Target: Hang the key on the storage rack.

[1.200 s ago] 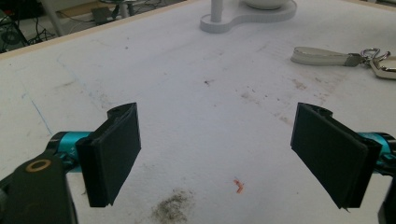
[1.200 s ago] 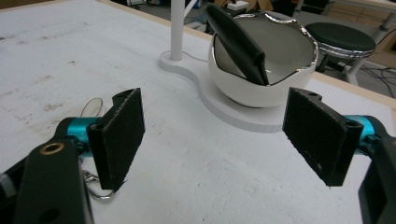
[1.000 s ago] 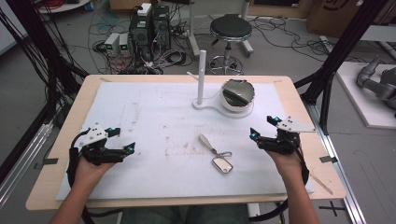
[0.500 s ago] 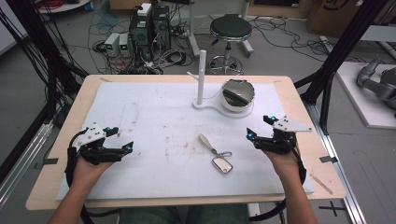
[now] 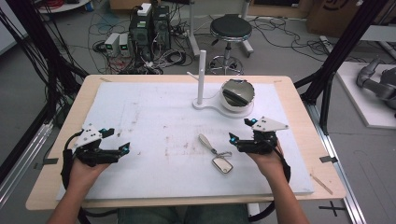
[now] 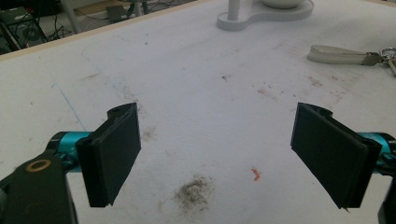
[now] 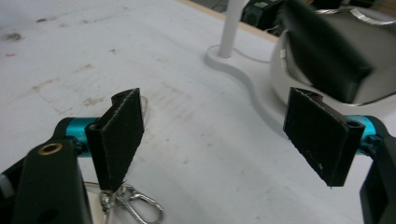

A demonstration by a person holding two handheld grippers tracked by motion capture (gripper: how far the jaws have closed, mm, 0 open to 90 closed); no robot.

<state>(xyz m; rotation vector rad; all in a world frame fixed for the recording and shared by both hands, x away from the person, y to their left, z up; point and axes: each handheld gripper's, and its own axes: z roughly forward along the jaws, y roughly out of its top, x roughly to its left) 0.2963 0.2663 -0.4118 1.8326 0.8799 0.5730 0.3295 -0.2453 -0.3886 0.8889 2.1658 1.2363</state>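
A key set lies on the white mat: a beige fob (image 5: 205, 140), a metal ring and a silver tag (image 5: 223, 164). My right gripper (image 5: 242, 130) hovers open just right of it, nothing between its jaws. In the right gripper view (image 7: 219, 126) a metal clip (image 7: 135, 206) of the key set shows under the left jaw. My left gripper (image 5: 116, 140) is open over the mat's left side, far from the keys. Its own view (image 6: 217, 140) has bare mat between the jaws, and the fob (image 6: 338, 55) lies far off at the upper right.
A white stand with an upright post (image 5: 201, 70) and a bowl (image 5: 237, 93) holding a dark object sits at the mat's far middle. The stained white mat (image 5: 154, 112) covers most of the wooden table (image 5: 299, 93). Cables, computers and a stool stand beyond the far edge.
My right gripper has moved left, closer to the key set. The left gripper has barely shifted. Both stay open.
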